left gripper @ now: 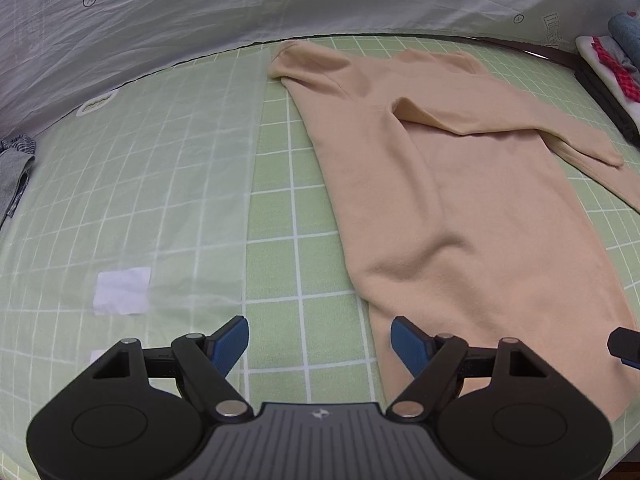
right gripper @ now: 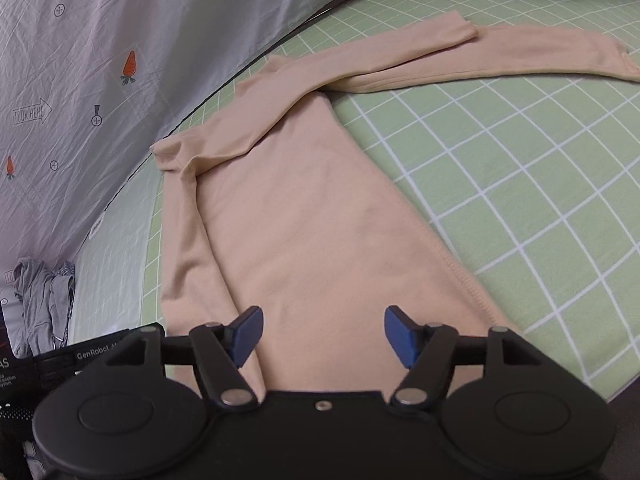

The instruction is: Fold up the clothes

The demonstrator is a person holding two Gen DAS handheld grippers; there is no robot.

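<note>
A peach long-sleeved top (left gripper: 460, 208) lies flat on the green checked sheet (left gripper: 288, 184), its left side folded in over the body and its sleeves (right gripper: 420, 56) stretched out to the right. My left gripper (left gripper: 320, 346) is open and empty, just above the sheet at the top's lower left edge. My right gripper (right gripper: 323, 336) is open and empty over the top's hem (right gripper: 320, 280). The tip of the right gripper shows at the right edge of the left wrist view (left gripper: 624, 346).
A white patterned sheet (left gripper: 200, 20) hangs along the far side. Grey clothes (right gripper: 44, 300) lie crumpled at the far left. A stack of folded items (left gripper: 612, 56) sits at the far right. A translucent sheet (left gripper: 140, 200) covers the left of the bed.
</note>
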